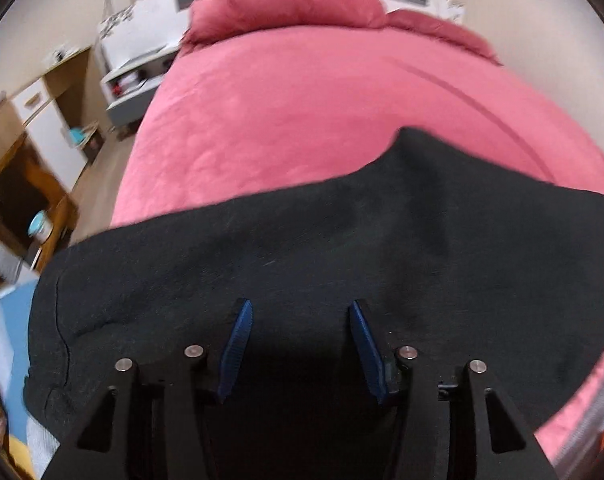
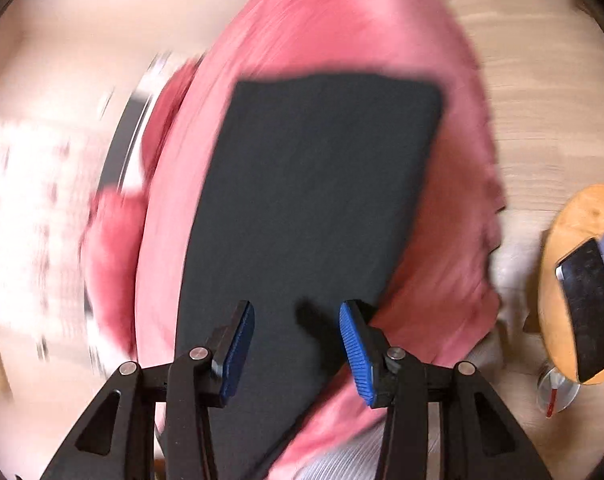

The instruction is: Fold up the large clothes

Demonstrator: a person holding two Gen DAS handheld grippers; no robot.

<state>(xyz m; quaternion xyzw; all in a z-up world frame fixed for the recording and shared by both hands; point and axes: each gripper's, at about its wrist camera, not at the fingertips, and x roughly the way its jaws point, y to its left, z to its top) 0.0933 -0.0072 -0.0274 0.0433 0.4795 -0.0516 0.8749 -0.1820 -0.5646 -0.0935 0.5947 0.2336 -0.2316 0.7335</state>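
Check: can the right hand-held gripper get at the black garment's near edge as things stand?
Probably yes. The right hand-held gripper is open with nothing between its jaws, and the black garment lies flat on the pink bedspread directly ahead, uncovered.

black garment (image 2: 314, 200) folded into flat rectangle, lying on pink bedspread (image 2: 442, 240).

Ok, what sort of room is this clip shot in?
Most likely a bedroom. A bed with a pink bedspread fills both views, pink pillows lie at its head, and a white bedside unit stands beside it. A black garment lies on the bed.
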